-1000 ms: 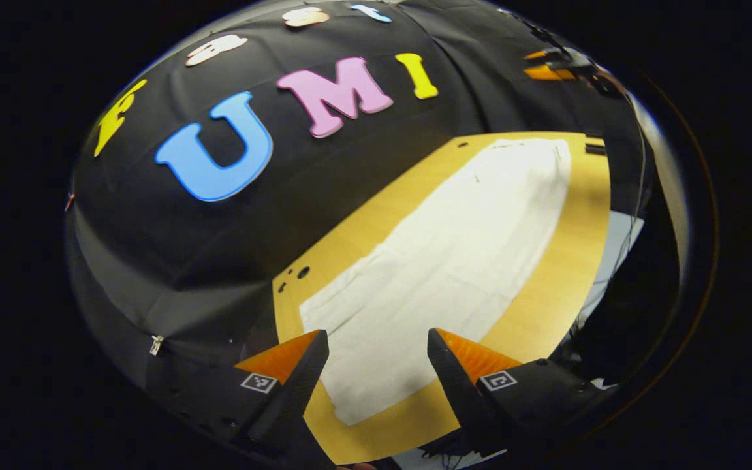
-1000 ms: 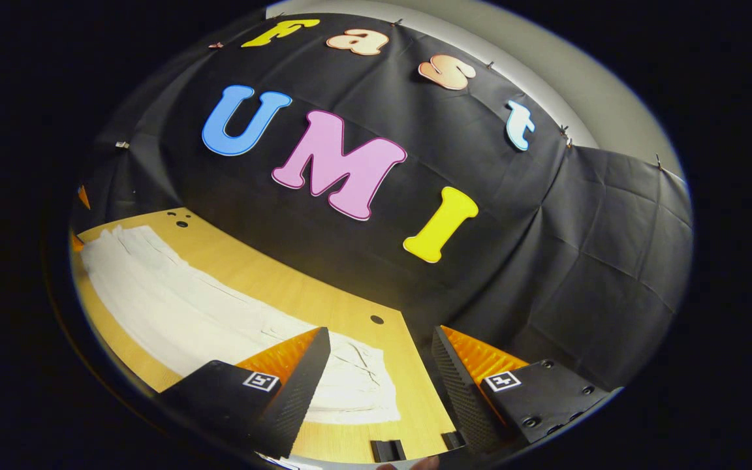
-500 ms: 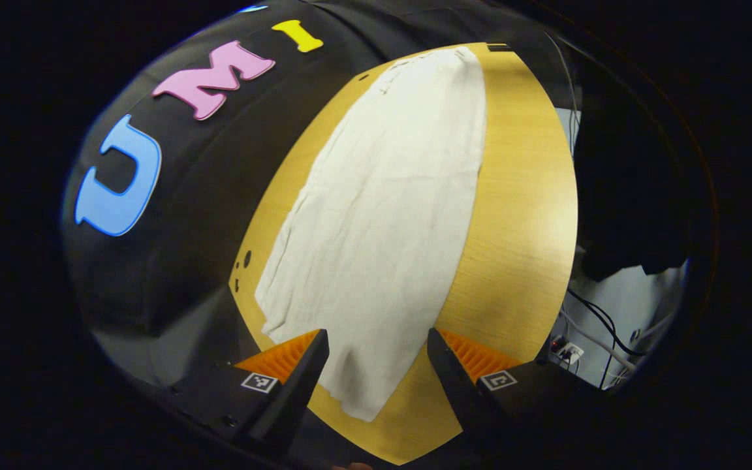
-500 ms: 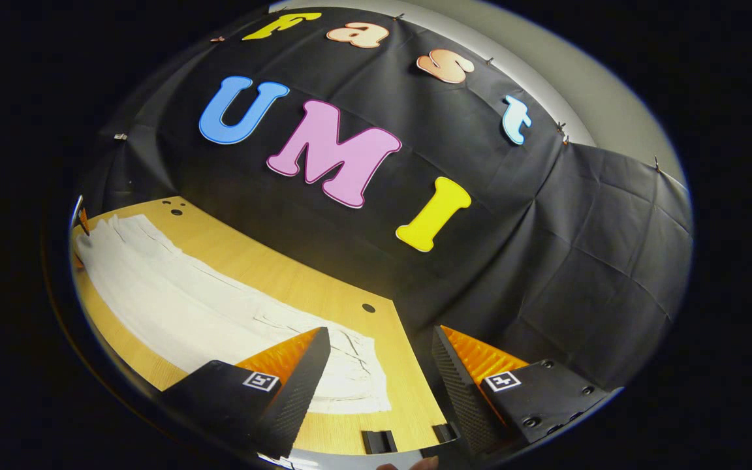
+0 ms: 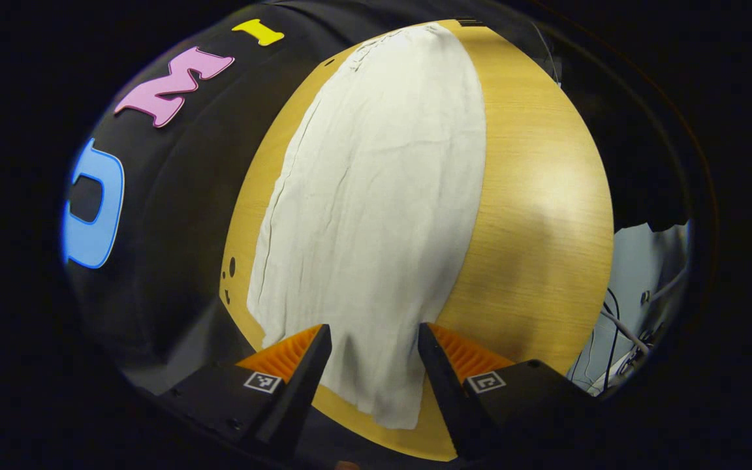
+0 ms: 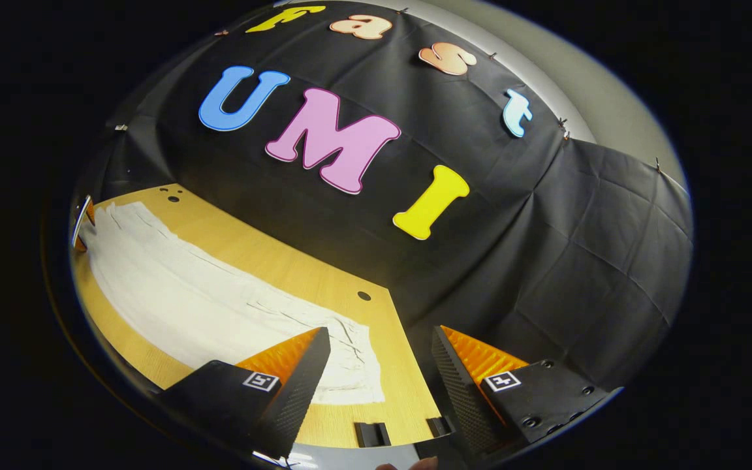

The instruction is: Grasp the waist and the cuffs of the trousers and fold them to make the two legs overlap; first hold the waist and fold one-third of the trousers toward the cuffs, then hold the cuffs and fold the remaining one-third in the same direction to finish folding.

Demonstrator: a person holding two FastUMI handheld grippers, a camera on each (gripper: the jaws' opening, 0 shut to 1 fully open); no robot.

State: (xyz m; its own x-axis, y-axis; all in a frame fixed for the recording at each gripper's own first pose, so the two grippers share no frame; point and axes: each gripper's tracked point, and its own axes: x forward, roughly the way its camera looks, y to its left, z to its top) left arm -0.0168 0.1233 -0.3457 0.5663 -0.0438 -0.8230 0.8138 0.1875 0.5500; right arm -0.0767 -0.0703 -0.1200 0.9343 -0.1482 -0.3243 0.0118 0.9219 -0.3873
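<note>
Left hand-held gripper (image 5: 374, 356) dropped nearer trousers (image 5: 376, 196) cuff, seemingly hovering | both grippers released, right (image 6: 381, 359) steady

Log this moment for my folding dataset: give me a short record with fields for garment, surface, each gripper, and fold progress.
garment: white trousers lying flat, lengthwise
surface: wooden table
left gripper: open, fingers either side of the trousers' near end
right gripper: open, above the table by the trousers' other end
fold progress: no thirds folded yet
</note>
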